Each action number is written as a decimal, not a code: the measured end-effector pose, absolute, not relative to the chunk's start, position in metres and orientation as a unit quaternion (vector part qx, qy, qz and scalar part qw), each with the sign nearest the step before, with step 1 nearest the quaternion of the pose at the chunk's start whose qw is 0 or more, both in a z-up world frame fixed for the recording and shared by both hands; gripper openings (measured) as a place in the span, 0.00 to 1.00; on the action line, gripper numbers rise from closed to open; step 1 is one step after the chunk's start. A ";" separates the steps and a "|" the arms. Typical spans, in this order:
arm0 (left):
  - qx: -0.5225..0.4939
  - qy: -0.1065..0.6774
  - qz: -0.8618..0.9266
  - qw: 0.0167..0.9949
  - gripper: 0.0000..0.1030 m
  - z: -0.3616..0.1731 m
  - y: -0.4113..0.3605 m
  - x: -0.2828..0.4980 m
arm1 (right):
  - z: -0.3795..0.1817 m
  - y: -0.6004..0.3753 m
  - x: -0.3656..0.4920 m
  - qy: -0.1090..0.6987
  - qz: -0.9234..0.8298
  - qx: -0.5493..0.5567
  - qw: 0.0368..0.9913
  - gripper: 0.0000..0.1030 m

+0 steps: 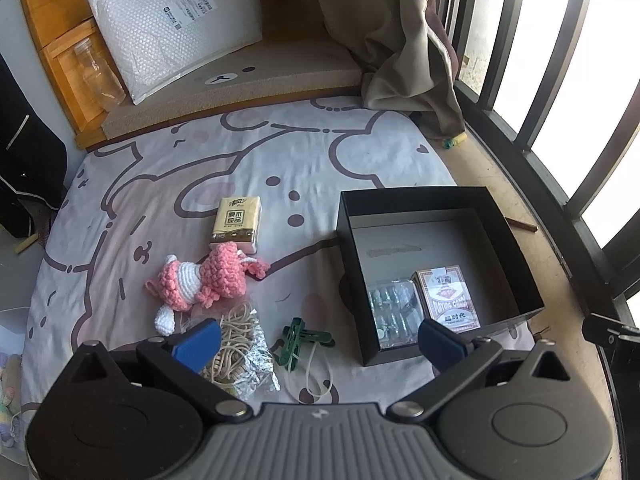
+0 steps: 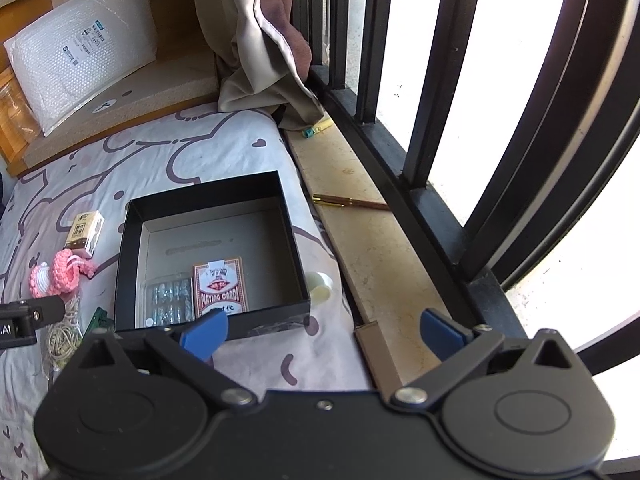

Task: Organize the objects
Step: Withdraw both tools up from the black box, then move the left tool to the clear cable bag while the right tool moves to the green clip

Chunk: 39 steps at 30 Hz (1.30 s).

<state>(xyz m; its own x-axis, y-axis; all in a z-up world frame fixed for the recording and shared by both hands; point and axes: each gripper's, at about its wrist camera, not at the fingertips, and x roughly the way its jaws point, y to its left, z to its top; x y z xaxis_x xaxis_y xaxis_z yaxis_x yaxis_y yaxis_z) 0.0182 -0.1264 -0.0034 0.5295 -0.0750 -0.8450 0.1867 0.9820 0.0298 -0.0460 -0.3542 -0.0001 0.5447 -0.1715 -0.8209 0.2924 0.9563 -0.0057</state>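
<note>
A black open box [image 1: 516, 252] [image 2: 296, 248] sits on the bed and holds a red playing-card pack [image 1: 446, 298] [image 2: 219, 286] and a clear plastic blister pack [image 1: 394, 314] [image 2: 168, 298]. On the sheet to its left lie a tissue pack [image 1: 237, 222] [image 2: 85, 232], a pink crochet doll [image 1: 204, 284] [image 2: 60, 272], a bag of rubber bands [image 1: 238, 350] [image 2: 62, 334] and a green clip [image 1: 306, 338]. My left gripper [image 1: 318, 340] is open and empty above the clip. My right gripper [image 2: 324, 332] is open and empty at the box's near right corner.
A white roll [image 2: 320, 286] lies just right of the box. A stone sill [image 2: 376, 256] with a pen [image 2: 350, 201] runs along black window bars [image 2: 416, 80]. A curtain [image 1: 400, 40], a bubble mailer [image 1: 172, 28] and a glass jar [image 1: 98, 74] stand at the far end.
</note>
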 end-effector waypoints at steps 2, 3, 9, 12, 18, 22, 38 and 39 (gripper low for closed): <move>0.057 0.480 -0.075 0.872 1.00 -0.004 -0.126 0.018 | 0.000 -0.354 -0.046 0.458 -0.131 0.066 0.876 1.00; 0.056 0.480 -0.075 0.873 1.00 -0.004 -0.125 0.018 | 0.000 -0.353 -0.046 0.458 -0.132 0.066 0.876 1.00; 0.053 0.478 -0.070 0.874 1.00 -0.004 -0.116 0.021 | -0.003 -0.347 -0.042 0.459 -0.129 0.066 0.877 1.00; 0.053 0.478 -0.065 0.875 1.00 -0.004 -0.109 0.023 | -0.004 -0.343 -0.038 0.459 -0.125 0.068 0.877 1.00; 0.050 0.477 -0.047 0.876 1.00 -0.003 -0.086 0.026 | -0.004 -0.326 -0.027 0.459 -0.107 0.064 0.880 1.00; 0.047 0.476 -0.033 0.878 1.00 -0.003 -0.070 0.027 | -0.003 -0.310 -0.019 0.459 -0.091 0.058 0.882 1.00; 0.033 0.476 0.018 0.879 1.00 -0.003 -0.009 0.026 | -0.003 -0.248 0.008 0.458 -0.031 0.041 0.887 1.00; 0.032 0.476 0.023 0.879 1.00 -0.004 -0.005 0.026 | -0.003 -0.244 0.009 0.458 -0.027 0.039 0.887 1.00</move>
